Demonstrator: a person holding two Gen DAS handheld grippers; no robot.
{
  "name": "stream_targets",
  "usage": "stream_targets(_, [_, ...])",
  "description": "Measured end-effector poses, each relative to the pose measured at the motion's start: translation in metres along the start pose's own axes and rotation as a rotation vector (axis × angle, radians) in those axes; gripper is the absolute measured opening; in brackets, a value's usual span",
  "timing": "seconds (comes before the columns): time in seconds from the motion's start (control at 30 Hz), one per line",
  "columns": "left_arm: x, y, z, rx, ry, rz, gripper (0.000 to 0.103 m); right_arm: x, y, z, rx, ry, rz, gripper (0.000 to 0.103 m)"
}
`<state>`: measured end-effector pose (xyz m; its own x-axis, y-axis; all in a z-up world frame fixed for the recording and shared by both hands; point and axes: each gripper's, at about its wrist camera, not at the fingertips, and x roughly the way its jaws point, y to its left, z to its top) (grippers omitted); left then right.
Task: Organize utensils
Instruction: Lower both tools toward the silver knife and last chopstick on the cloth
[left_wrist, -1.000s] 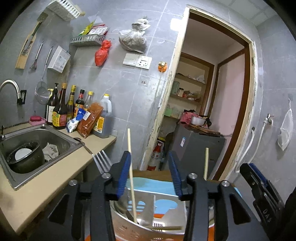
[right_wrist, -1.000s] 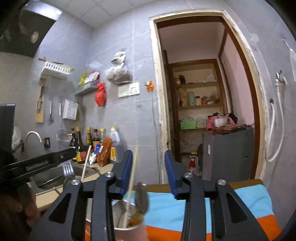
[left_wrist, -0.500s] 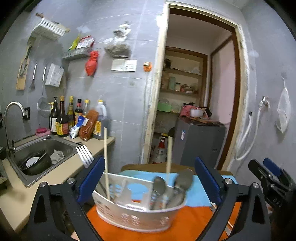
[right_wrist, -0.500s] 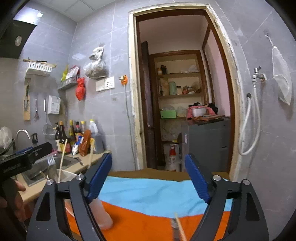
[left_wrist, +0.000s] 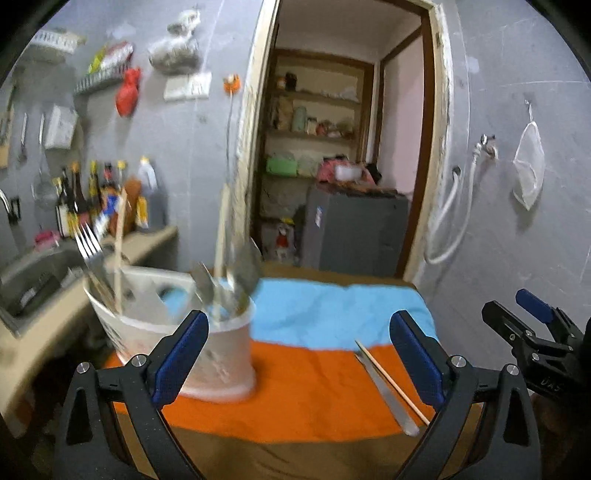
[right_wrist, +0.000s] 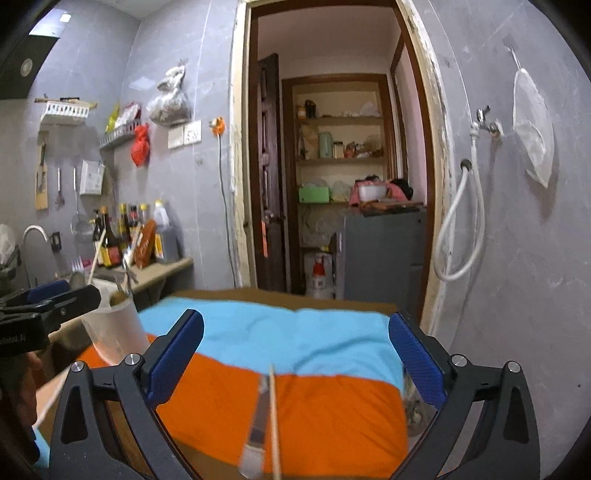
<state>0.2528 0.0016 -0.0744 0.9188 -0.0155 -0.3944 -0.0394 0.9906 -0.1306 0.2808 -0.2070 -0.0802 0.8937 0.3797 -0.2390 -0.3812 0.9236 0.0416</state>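
**Q:** What is left to tidy, and where is it?

**Me:** Two loose pieces lie on the orange half of the cloth (right_wrist: 332, 417), near me and right of centre: a flat metal utensil (right_wrist: 256, 432) and a single wooden chopstick (right_wrist: 273, 417), side by side and seemingly touching along their length. Both are blurred, so I cannot tell which kind of utensil the metal one is. To the far left stands the white holder (left_wrist: 218, 354), already carrying a fork (left_wrist: 86, 242), spoons and upright chopsticks.

**Q:** And your two tongs?

**Me:** My right gripper (right_wrist: 295, 354) has its jaws spread wide, holding nothing, and sits directly above the loose pair. My left gripper (left_wrist: 299, 354) is equally wide and empty, with the holder just beside its left finger.

**Q:** How would you pick up well from here?

**Me:** I judge the chopstick comes first. I would lower the right jaws across its length, not along it, near its middle so it does not tip. The risk is pinching the metal piece with it, since they lie so close. Beyond the cloth are a blue half (right_wrist: 280, 339), a doorway and a grey wall
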Motion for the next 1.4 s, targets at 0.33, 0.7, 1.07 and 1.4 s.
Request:
stream_targets(0.33, [0.057,-0.013,-0.039,-0.077,0.230,0.036,0.096,0.030,-0.025,-0.040,-0.046,0.261,0.064,0.103])
stream_targets(0.7, [0.091,-0.004,-0.066,-0.102,0.396,0.130,0.096,0.076,-0.026,-0.083,-0.054,0.540,0.083,0.103])
stream_targets(1.07, [0.112,-0.012,-0.063,-0.057,0.493,0.063,0.096,0.101,-0.023,-0.091,-0.088,0.660,0.079,0.086])
stream_targets(1.4, [0.122,-0.014,-0.057,-0.077,0.516,0.010,0.096,0.114,-0.031,-0.086,-0.079,0.636,0.093,0.047])
